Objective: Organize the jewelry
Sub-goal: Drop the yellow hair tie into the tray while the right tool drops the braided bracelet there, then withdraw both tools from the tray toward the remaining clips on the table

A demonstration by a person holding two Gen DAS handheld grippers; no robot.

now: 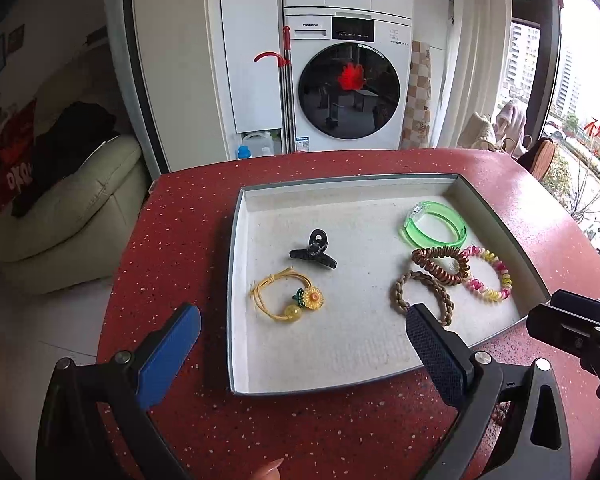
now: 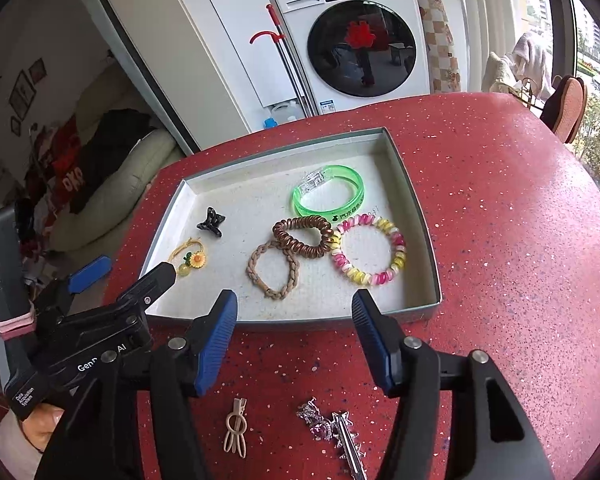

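Observation:
A shallow grey tray point(image 1: 236, 264) point(image 2: 426, 216) on the red table holds a black claw clip point(image 1: 313, 251) point(image 2: 210, 222), a yellow sunflower hair tie point(image 1: 290, 295) point(image 2: 192, 260), a green bangle point(image 1: 434, 225) point(image 2: 329, 196), a brown coil tie point(image 1: 440, 260) point(image 2: 302, 237), a braided tan tie point(image 1: 422, 294) point(image 2: 274, 274) and a pink-yellow coil bracelet point(image 1: 490, 274) point(image 2: 370, 254). My left gripper point(image 1: 302, 326) is open and empty over the tray's near edge. My right gripper point(image 2: 294, 312) is open and empty at the tray's near wall. A beige hair clip point(image 2: 235, 428) and a sparkly silver clip point(image 2: 336, 432) lie on the table under it.
The red speckled table point(image 1: 172, 240) point(image 2: 500, 200) has its left edge beside a cream sofa point(image 1: 72, 208). A white washing machine point(image 1: 348, 80) stands behind the table. A window and a wicker chair point(image 2: 568, 108) are at the right.

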